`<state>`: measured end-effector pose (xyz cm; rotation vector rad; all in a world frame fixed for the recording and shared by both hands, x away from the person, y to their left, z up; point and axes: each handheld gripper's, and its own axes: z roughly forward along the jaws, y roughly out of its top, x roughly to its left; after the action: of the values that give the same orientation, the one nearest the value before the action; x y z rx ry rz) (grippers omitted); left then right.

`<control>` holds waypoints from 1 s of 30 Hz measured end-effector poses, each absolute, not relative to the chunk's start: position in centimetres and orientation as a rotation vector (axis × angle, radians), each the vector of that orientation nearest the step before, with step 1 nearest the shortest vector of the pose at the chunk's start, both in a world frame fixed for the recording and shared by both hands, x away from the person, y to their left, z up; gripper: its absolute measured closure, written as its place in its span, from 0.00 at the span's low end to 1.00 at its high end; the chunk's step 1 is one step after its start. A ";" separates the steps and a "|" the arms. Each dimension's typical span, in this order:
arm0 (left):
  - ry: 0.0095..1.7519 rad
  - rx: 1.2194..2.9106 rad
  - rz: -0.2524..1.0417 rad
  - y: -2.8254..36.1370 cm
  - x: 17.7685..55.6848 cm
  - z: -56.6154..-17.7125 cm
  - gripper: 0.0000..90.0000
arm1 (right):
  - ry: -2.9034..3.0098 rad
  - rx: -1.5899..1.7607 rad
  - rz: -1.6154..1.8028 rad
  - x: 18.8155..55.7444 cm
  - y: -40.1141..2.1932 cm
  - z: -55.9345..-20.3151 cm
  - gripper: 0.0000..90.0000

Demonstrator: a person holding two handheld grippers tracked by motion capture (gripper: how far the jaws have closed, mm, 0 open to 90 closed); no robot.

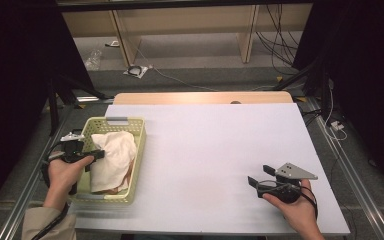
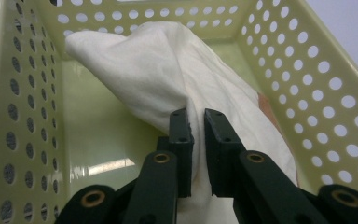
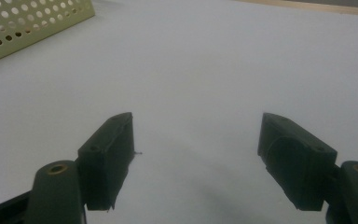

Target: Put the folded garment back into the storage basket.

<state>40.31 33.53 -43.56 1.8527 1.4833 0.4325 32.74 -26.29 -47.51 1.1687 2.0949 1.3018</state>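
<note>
A cream cloth point(image 1: 111, 160) lies bunched in the pale green perforated basket point(image 1: 139, 150), at about nine o'clock on the white table point(image 1: 215, 150). The left gripper point(image 2: 195, 122) pinches a fold of it, jaws clenched on the fabric. Over at four o'clock, the right gripper point(image 1: 260, 175) hovers above bare tabletop, jaws spread wide, holding nothing.

My view cuts off the perforated pale-green plastic basket point(image 2: 307, 70); the crumpled cream cloth point(image 2: 168, 70) hides something pinkish-orange beneath that I can't identify.
</note>
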 end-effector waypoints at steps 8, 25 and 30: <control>1.494 1.859 0.440 33.6 40.5 -43.7 0.90 | 2.095 1.168 1.302 32.7 -26.3 -47.5 0.31; 1.533 1.873 0.464 33.8 41.0 -44.2 0.90 | 2.095 1.168 1.299 32.8 -26.3 -47.5 0.31; 1.547 1.881 0.471 33.8 41.2 -44.4 0.90 | 2.094 1.169 1.299 32.8 -26.3 -47.5 0.31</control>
<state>41.17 33.84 -44.43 1.8811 1.5468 0.4714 32.76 -26.29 -47.52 1.1692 2.0940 1.2993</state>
